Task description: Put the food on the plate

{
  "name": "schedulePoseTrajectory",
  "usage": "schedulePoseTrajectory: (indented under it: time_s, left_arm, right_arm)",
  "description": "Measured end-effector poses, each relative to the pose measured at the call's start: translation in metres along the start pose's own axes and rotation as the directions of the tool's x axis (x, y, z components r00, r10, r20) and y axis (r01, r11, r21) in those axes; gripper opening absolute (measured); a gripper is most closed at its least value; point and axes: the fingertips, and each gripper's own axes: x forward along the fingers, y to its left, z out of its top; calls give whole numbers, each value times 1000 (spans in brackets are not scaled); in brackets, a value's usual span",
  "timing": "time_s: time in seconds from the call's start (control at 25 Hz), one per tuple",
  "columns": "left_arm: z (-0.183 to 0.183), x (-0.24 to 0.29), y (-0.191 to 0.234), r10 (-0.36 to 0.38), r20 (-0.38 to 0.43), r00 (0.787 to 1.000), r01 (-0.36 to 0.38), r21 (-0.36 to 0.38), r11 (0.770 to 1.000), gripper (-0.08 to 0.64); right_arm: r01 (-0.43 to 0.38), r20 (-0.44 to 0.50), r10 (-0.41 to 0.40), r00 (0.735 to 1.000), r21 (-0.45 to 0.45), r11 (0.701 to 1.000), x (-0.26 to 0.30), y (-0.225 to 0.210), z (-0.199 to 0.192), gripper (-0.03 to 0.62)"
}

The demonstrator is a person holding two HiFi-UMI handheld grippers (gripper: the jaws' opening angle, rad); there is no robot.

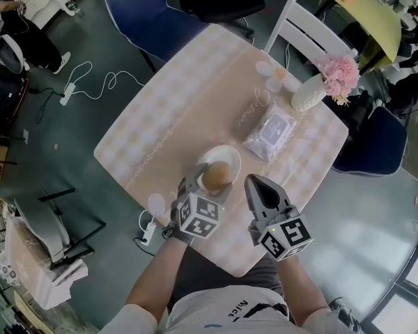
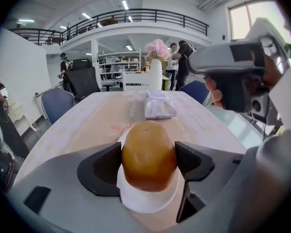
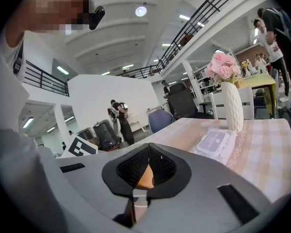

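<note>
- The left tool sits low in the centre of the head view, just above the person's forearms. In the left gripper view its two jaws press against either side of the food, a smooth, rounded, golden-brown piece that stands upright between them.
- The food is directly over the white plate, whose rim shows below and in front of it. I cannot tell whether its underside touches the plate or hangs just above it.
- In the head view the plate lies near the lower edge of the table, which is covered by a pale checked cloth.
- The right tool is just right of the plate, over the table. In the right gripper view its jaws meet in a closed line with nothing clamped. Only a sliver of orange-brown shows through the small gap beneath them.
- In the left gripper view the person's hand grips the right tool in the upper right of the frame.
- A sealed packet of wipes lies flat on the table, up and to the right of the plate and well apart from it.
- A white vase holding pink flowers stands near the table's upper right corner.
- A white chair stands at that corner.
</note>
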Motion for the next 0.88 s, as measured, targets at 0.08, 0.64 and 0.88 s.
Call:
schedulePoseTrajectory:
  time_s: [0.08, 0.64, 0.88]
  left_arm:
    - [-2, 5, 1, -5, -10, 1000, 5, 10, 1000, 347]
    - [-4, 19, -3, -40, 0, 999, 40, 53, 998, 347]
    - [10, -3, -11, -50, 6, 999, 50, 44, 998, 347]
  right_arm:
    - [7, 1, -7, 1000, 5, 1000, 1, -3, -2, 15]
    - [9, 3, -9, 1000, 14, 1000, 5, -5, -4, 15]
    - [-6, 3, 6, 1000, 20, 1000, -5, 2, 10, 15]
